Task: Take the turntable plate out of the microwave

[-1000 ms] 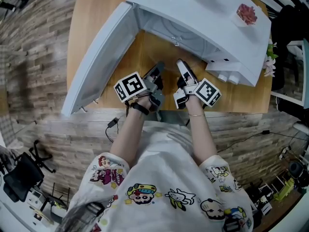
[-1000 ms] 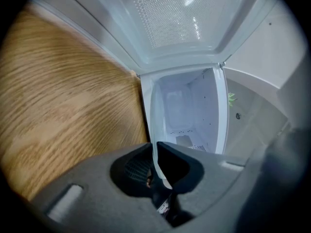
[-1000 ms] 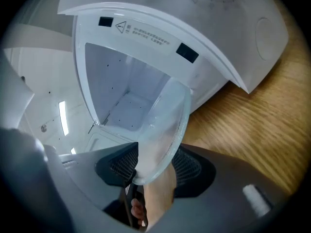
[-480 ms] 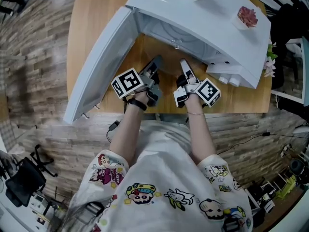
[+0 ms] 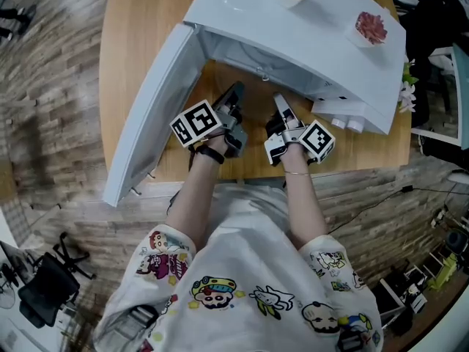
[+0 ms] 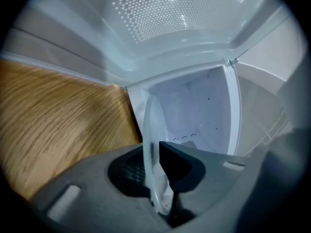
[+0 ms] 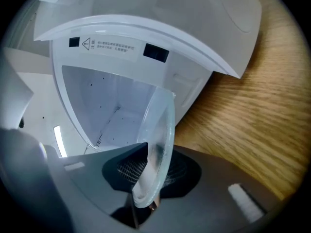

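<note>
A warning triangle [image 7: 86, 44] starts a strip of print too small to read, above the microwave's [image 7: 194, 6] opening.

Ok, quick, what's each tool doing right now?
Left tool: jaws just been closing, shut on the turntable plate rim.
Right tool: jaws just been closing, shut on the same plate.

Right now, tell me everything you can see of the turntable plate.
The turntable plate is a clear, faintly frosted glass disc with a raised, rounded rim. Both gripper views show it edge-on, in front of the open microwave cavity and over the wooden table. The left gripper and right gripper each pinch its rim, and their jaws have just been closing on it. Nothing else visibly touches it. In the head view it is almost invisible.
</note>
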The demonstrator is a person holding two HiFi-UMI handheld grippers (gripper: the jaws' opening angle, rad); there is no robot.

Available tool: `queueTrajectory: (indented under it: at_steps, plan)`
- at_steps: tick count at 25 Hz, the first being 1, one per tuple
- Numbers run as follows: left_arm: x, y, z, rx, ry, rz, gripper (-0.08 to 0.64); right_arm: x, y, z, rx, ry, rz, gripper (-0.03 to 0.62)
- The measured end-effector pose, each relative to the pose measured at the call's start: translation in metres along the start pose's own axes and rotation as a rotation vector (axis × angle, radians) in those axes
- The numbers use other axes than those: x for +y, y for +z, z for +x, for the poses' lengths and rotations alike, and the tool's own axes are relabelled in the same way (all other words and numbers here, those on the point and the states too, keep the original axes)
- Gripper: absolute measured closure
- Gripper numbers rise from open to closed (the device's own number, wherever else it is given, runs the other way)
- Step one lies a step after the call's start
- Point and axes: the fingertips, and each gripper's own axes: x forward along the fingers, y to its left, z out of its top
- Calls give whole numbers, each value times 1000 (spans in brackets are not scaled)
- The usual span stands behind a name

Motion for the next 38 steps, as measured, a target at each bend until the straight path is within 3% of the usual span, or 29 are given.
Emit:
queueTrajectory:
  at_steps: [20, 38]
  plan:
    - [-11, -13, -26, -18, -37, -14, 515, 18, -11, -23, -11, 96, -12, 518]
    - [-34, -62, -89, -65, -70, 3, 514, 33, -45, -92, 27, 148, -17, 511]
